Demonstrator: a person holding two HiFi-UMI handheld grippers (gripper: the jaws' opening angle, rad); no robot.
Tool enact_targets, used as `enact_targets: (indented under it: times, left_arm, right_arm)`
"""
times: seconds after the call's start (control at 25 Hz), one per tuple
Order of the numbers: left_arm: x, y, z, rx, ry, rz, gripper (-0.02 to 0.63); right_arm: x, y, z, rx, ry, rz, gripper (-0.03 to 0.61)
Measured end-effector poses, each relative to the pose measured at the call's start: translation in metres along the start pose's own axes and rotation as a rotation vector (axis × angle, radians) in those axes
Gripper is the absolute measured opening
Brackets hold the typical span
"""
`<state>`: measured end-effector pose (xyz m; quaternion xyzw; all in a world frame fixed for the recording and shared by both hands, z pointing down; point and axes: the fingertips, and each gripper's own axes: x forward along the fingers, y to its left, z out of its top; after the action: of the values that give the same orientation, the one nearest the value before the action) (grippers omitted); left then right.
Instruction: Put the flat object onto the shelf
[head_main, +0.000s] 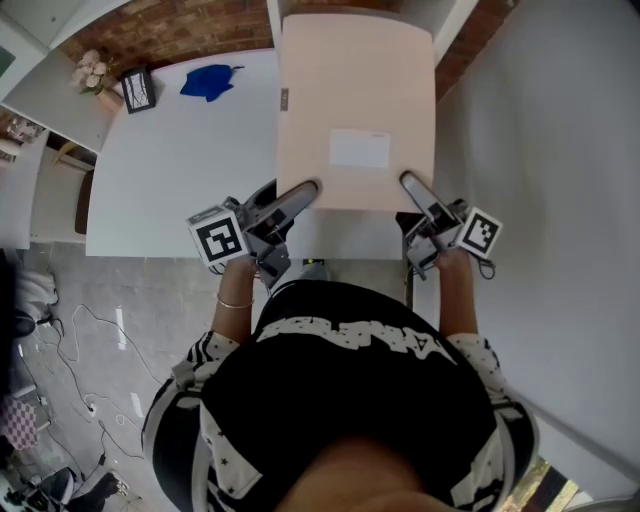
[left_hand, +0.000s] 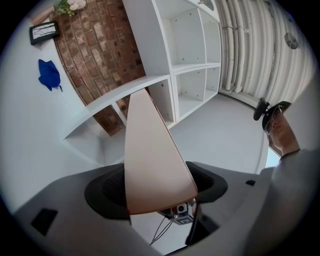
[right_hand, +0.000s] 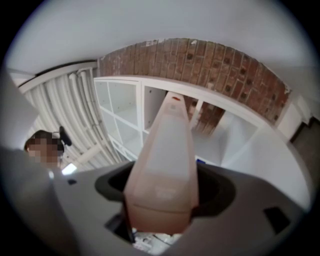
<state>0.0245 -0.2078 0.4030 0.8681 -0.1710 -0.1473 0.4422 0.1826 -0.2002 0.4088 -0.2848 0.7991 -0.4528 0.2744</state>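
Pale pink flat box (head_main: 355, 110), near corners clamped by left tool (head_main: 297, 197), right tool (head_main: 415, 190)

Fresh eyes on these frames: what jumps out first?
A large pale pink flat object fills the head view's top centre, clamped at its near corners by the left gripper and right gripper. A blue cloth lies on the white table to its left; an open white shelf stands ahead.

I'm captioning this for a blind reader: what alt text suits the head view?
The left gripper and right gripper each clamp a near corner of a flat pink board held over a white table. A blue cloth lies near the table's far edge.
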Motion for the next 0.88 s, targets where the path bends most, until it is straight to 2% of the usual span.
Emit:
enact_targets:
  times: [0.32, 0.88]
  left_arm:
    - [0.002, 0.009, -0.001, -0.010, 0.007, 0.037, 0.348]
    - [0.009, 0.009, 0.002, -0.073, -0.026, -0.003, 0.348]
  right_arm:
    - [-0.001, -0.005, 0.002, 0.007, -0.002, -0.013, 0.353]
    - [-0.001, -0.011, 0.004, 0.032, -0.013, -0.052, 0.354]
